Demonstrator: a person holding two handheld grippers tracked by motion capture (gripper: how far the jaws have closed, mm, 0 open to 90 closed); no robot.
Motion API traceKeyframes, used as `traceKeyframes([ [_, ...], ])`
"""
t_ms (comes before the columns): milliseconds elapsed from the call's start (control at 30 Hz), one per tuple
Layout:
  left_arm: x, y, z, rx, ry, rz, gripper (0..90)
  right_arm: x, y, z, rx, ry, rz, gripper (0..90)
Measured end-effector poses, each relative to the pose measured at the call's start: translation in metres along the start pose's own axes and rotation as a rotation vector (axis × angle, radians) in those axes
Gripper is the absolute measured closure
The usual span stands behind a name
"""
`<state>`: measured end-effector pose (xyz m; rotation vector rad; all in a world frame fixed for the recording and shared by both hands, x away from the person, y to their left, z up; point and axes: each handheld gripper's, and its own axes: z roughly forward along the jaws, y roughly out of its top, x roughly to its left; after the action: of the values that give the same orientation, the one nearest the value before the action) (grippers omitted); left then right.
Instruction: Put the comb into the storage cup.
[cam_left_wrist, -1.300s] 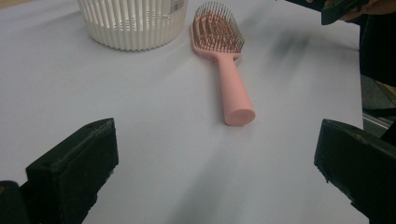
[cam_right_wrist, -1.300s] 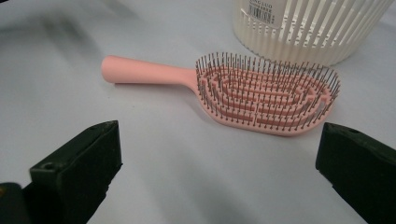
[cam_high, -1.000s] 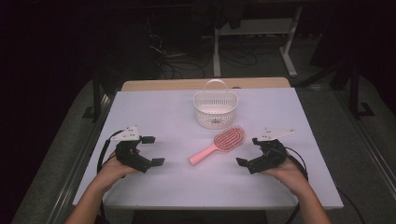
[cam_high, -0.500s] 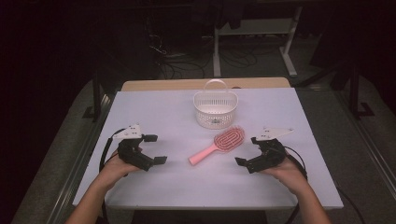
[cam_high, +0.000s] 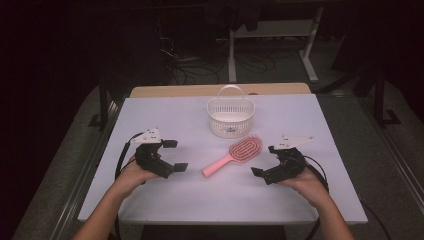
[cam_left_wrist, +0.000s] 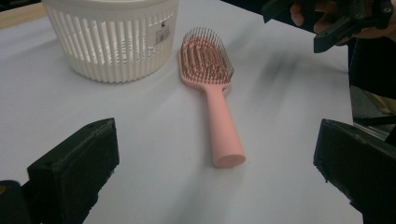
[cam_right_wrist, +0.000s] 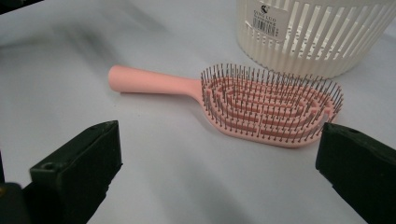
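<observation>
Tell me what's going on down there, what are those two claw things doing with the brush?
Left gripper and right gripper both open, holding nothing. Pink hairbrush flat on table between them, bristles up, untouched. White basket just behind it. Nothing in the way.

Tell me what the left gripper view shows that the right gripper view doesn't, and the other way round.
Left gripper view alone: the other hand's gripper at the top right, and the round end of the brush handle facing the camera. Right gripper view alone: the pink hairbrush lying side-on with its bristles close up, and a barcode label on the white basket. Both share: brush, basket, white table, and that view's own black jaws standing wide apart.
</observation>
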<state>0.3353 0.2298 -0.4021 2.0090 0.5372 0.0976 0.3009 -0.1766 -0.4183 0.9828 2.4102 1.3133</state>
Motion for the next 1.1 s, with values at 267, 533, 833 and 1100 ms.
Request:
traceKeyframes([
  [267, -0.004, 0.008, 0.013, 0.011, -0.021, 0.007, 1.5, -0.002, 0.001, -0.001, -0.006, -0.005, 0.003, 0.0],
  [533, -0.006, 0.015, 0.03, 0.03, -0.043, 0.018, 7.5, -0.003, 0.003, 0.0, -0.006, 0.001, 0.004, 0.0],
  [833, -0.007, 0.018, 0.045, 0.043, -0.084, 0.018, 24.9, -0.003, 0.004, 0.001, -0.006, 0.006, 0.003, 0.0],
  [1100, -0.012, 0.015, 0.057, 0.086, -0.104, 0.029, 52.3, -0.001, 0.004, 0.004, 0.006, 0.012, -0.011, 0.0],
])
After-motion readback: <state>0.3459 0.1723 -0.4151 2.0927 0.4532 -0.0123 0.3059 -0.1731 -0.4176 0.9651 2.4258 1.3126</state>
